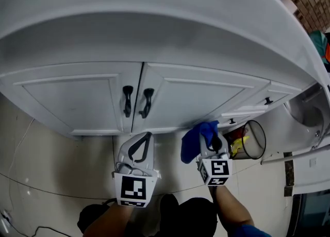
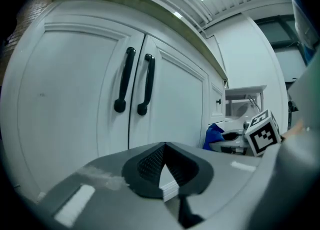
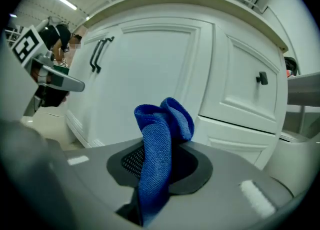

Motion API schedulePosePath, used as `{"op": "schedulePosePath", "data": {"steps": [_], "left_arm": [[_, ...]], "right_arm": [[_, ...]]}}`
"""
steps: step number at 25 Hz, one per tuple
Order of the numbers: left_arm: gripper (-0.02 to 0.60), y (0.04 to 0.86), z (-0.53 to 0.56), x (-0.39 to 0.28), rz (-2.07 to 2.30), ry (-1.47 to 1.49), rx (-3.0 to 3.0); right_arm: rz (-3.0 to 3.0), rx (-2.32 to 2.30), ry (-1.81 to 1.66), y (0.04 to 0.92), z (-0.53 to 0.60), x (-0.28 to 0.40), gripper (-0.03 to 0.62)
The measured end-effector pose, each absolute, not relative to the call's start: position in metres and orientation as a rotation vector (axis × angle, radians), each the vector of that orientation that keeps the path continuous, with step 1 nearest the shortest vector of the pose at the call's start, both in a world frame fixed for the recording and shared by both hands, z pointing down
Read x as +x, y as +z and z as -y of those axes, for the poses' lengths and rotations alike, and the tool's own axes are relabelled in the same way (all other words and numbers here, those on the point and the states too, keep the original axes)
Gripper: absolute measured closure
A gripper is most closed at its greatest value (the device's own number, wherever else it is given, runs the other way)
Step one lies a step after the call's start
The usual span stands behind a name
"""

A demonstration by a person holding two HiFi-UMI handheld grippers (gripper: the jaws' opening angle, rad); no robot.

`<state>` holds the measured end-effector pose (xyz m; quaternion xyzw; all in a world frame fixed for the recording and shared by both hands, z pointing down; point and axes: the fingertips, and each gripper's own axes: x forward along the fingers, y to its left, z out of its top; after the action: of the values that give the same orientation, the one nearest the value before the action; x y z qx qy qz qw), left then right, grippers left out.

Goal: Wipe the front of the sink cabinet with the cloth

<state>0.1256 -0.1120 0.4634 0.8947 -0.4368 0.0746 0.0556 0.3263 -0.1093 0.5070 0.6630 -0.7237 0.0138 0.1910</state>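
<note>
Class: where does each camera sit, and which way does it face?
Head view: on the head, looking down at the cabinet; left tool, right tool, forearms show.
Left gripper view: on the left tool, facing the handles; shut jaws show.
Right gripper view: on the right tool, facing the cabinet; jaws grip the cloth.
Shared: handles.

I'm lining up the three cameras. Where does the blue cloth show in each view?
Head view: blue cloth right of centre, lower half.
Left gripper view: cloth small, lower right.
Right gripper view: cloth large, bottom centre.
Shared landmark: the pair of black door handles, left of the cloth in all three.
</note>
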Motion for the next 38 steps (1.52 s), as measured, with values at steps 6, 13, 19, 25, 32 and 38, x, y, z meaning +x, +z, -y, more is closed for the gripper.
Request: {"op": "schedulePosePath", "data": {"steps": [6, 13, 19, 25, 32, 38], "left_arm": [[0.575, 0.477, 0.113, 0.133, 1.318, 0.278, 2.712], [0.575, 0.479, 0.121, 0.101, 1.388, 0.291, 2.669], [0.575, 0.464, 0.132, 0.057, 1.494, 0.231, 2.61], [0.575, 0.448, 0.136, 0.013, 1.602, 0.137, 2.537], [0.575, 0.44, 0.13, -0.034, 1.677, 0.17, 2.516], [0.575, 0.434, 0.123, -0.08, 1.753, 0.158, 2.458]], "right_arm": [[1.914, 1.88, 0.103, 0.547, 0.122, 0.354, 0.491], [2.018, 1.793, 0.066, 0.546, 0.137, 0.302, 0.491], [2.121, 1.68, 0.031, 0.539, 0.145, 0.244, 0.491], [2.236, 1.534, 0.019, 0.537, 0.144, 0.188, 0.491], [2.355, 1.415, 0.018, 0.534, 0.143, 0.117, 0.491], [2.429, 1.266, -0.025, 0.538, 0.13, 0.065, 0.491]]}}
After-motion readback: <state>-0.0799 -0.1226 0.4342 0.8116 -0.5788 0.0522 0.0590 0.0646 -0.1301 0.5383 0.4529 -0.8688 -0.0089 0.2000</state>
